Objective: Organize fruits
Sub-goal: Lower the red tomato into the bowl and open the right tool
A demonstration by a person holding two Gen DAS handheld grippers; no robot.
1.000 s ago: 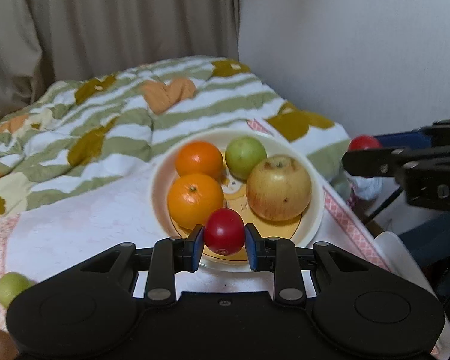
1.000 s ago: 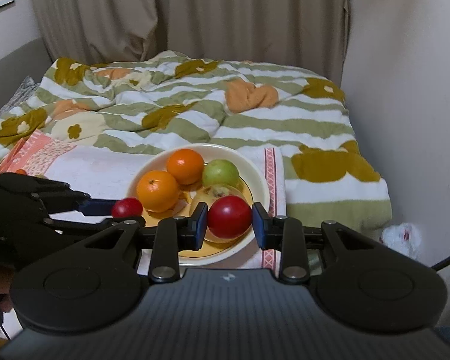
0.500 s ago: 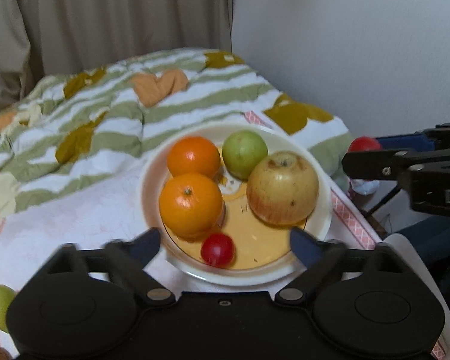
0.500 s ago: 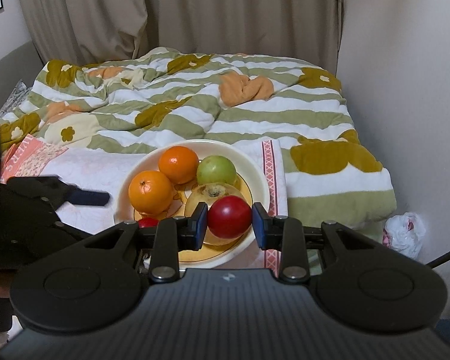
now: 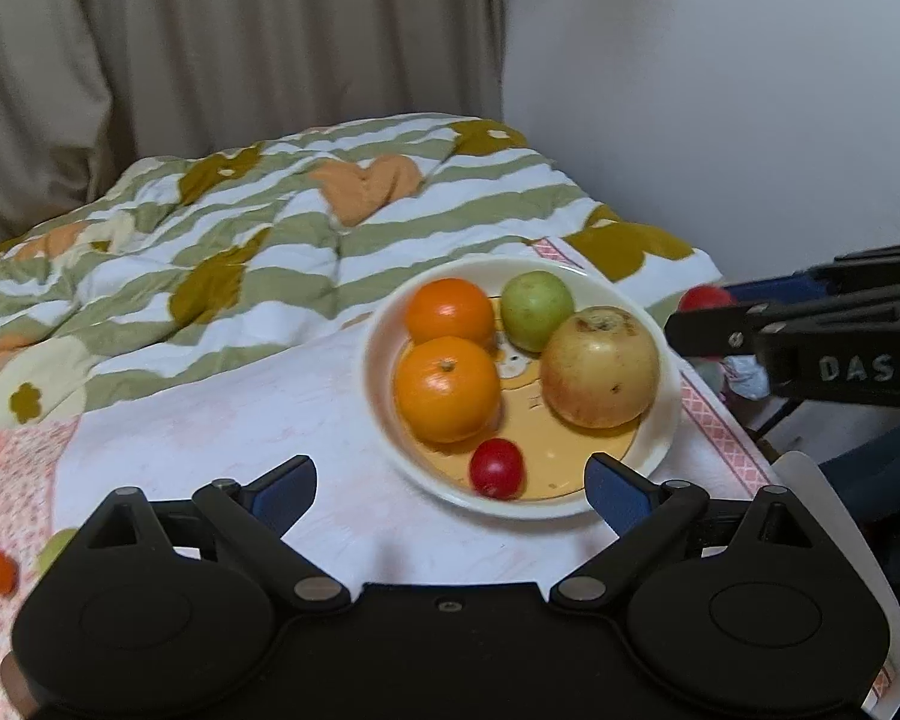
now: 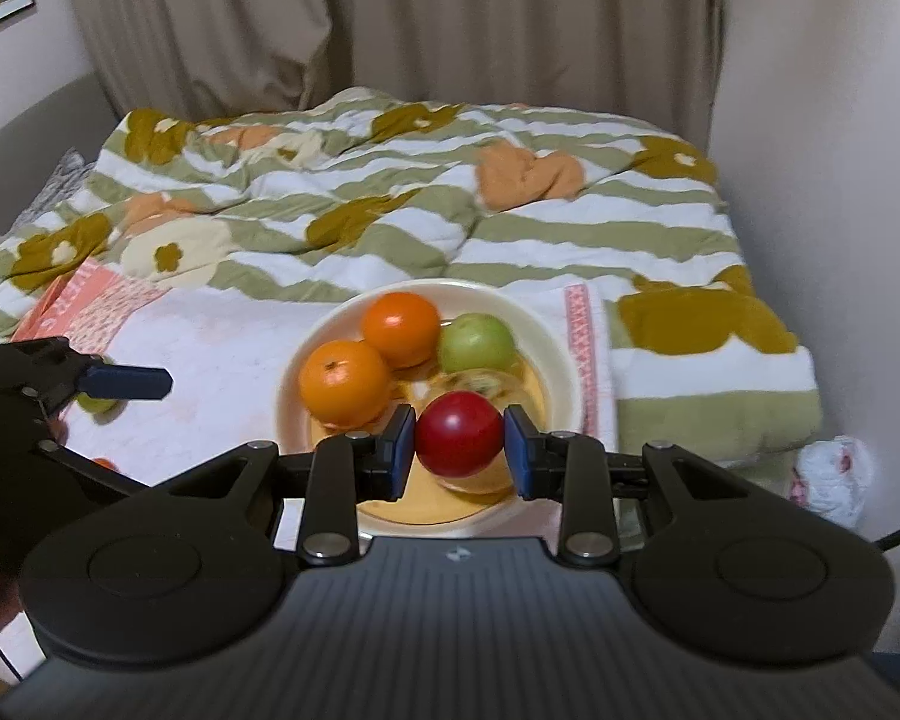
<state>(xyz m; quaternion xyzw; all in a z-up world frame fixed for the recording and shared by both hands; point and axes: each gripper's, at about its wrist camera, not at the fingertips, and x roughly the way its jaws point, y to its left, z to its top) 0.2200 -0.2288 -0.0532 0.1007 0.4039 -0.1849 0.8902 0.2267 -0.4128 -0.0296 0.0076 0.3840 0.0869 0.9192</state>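
Fruits sit in a cream bowl (image 5: 663, 429) on the bed: two oranges (image 5: 447, 389), a green apple (image 5: 537, 310), a big yellow apple (image 5: 599, 366) and a small red fruit (image 5: 497, 468). The left tool (image 5: 450, 483) is spread wide apart with nothing in it, just beside the bowl's near rim. The right tool (image 6: 459, 443) is clamped on a red apple (image 6: 459, 433) above the bowl.

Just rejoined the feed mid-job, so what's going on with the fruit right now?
Fruit is being gathered into the bowl. The left gripper is open and empty just in front of it; a small red fruit lies inside with two oranges, a green fruit and an apple. The right gripper holds a larger red fruit above the bowl.
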